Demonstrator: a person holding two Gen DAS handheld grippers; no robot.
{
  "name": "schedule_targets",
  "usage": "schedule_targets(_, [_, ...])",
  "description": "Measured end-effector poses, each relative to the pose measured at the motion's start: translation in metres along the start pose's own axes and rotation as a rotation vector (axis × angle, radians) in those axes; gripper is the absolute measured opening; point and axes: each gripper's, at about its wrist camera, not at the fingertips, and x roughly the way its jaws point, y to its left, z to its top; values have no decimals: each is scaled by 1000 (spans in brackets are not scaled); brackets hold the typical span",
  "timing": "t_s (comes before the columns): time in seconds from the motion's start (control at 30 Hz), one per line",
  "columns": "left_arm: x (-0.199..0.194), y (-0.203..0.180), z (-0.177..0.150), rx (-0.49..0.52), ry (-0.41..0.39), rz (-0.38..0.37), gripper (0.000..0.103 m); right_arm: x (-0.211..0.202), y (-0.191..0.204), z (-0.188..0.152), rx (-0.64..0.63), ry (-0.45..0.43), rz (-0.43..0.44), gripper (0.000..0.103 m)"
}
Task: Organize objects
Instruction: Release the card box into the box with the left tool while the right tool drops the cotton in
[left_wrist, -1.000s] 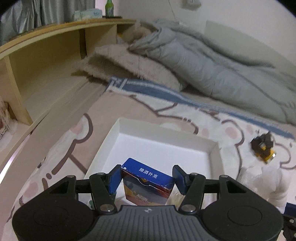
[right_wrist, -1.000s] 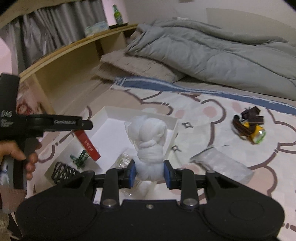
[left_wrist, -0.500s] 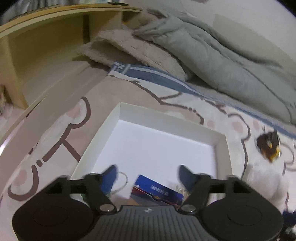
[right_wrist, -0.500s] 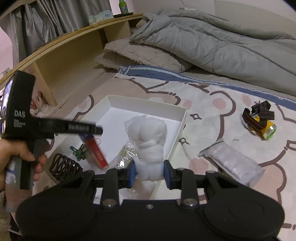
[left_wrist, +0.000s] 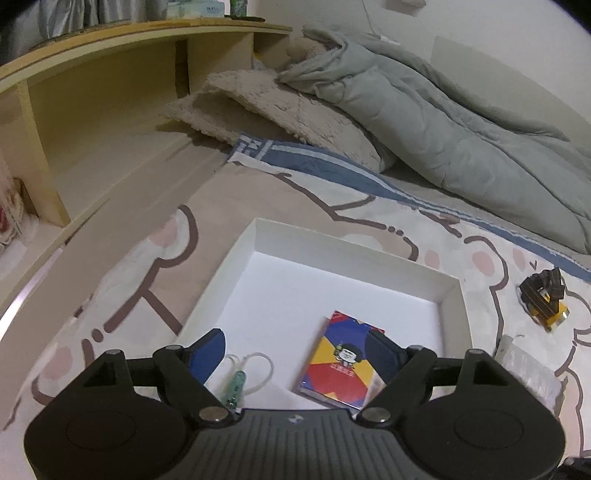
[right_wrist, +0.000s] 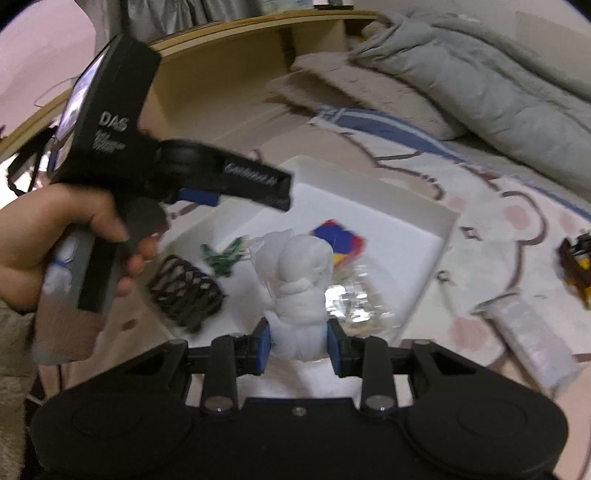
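Two grippers are at work over the bed, and the biggest thing ahead of me is the grey duvet (left_wrist: 443, 122), heaped along the far side behind a fuzzy beige pillow (left_wrist: 280, 107). Left of them runs the wooden shelf (left_wrist: 110, 85). Under everything lies the cartoon-print blanket (left_wrist: 129, 266), and on it sits the shallow white box (left_wrist: 354, 258).

My left gripper (left_wrist: 295, 354) hangs above the near end of that box with its blue-padded fingers (left_wrist: 207, 350) spread apart and nothing between them. Inside the box, flat on its floor, lies the colourful card deck (left_wrist: 340, 362); beside it is a small green clip (left_wrist: 234, 384). The right wrist view also shows a dark lattice piece (right_wrist: 184, 291) and a crinkly clear packet (right_wrist: 354, 299) at the box's near end.

My right gripper (right_wrist: 297, 343) is clamped on a knotted white cloth bundle (right_wrist: 299, 280), held upright over the box's near edge.

Out on the blanket, right of the box, lie a greyish wrapped packet (right_wrist: 532, 343) and a small brown-and-yellow object (left_wrist: 545, 301).
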Motion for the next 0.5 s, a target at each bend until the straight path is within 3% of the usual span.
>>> schedule_targets(0.1, [-7, 5, 1, 7, -13, 9, 83, 6, 8, 1, 23, -6, 37, 35])
schedule_targets(0.13, [-8, 7, 1, 8, -17, 9, 83, 8, 10, 1, 34, -16, 50, 40])
schedule_targets(0.23, [-11, 9, 1, 13, -15, 11, 84, 14, 14, 0, 85, -67, 30, 89])
schedule_targets(0.5, [-12, 9, -2, 47, 14, 8, 85, 11, 4, -2, 77, -33, -32, 87])
